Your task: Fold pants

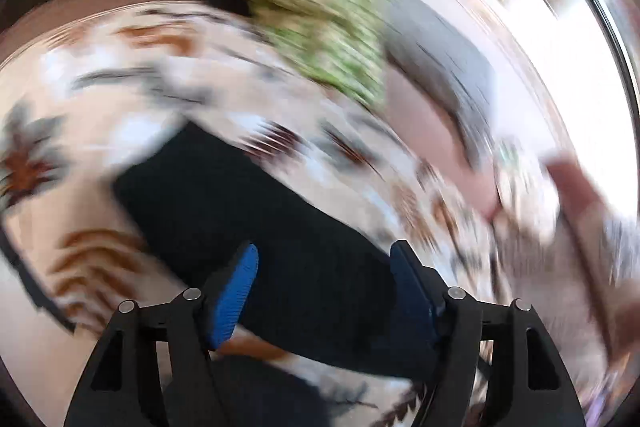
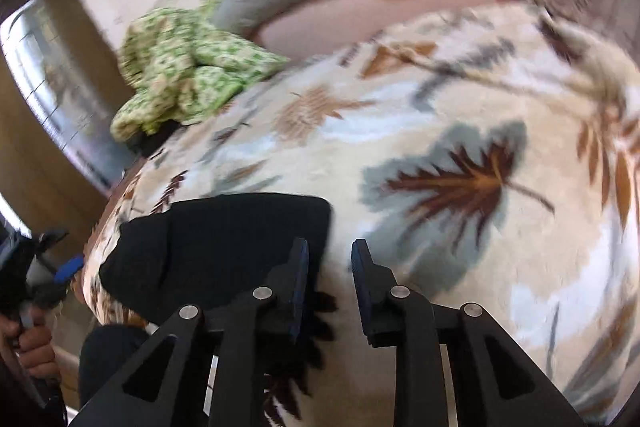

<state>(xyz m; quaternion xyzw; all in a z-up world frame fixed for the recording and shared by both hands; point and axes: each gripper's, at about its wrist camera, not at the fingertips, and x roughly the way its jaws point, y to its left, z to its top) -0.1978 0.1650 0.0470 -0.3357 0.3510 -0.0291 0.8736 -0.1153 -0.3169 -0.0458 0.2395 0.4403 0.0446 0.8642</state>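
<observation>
We see black pants (image 2: 216,247) folded on the leaf-print blanket (image 2: 460,155). Left gripper (image 1: 324,291) fingers spread above them, right gripper (image 2: 330,287) fingers apart, both holding nothing.

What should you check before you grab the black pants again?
1. Black pants in view on the leaf blanket: ok.
2. Left gripper open, nothing held: ok.
3. Right gripper open, nothing held: ok.
4. Green cloth off the pants: ok.
5. Pants lie flat, no wrinkles: cannot tell, the fabric is too dark.
6. Left wrist picture sharp enough to aim: not ok, it is blurred.
</observation>
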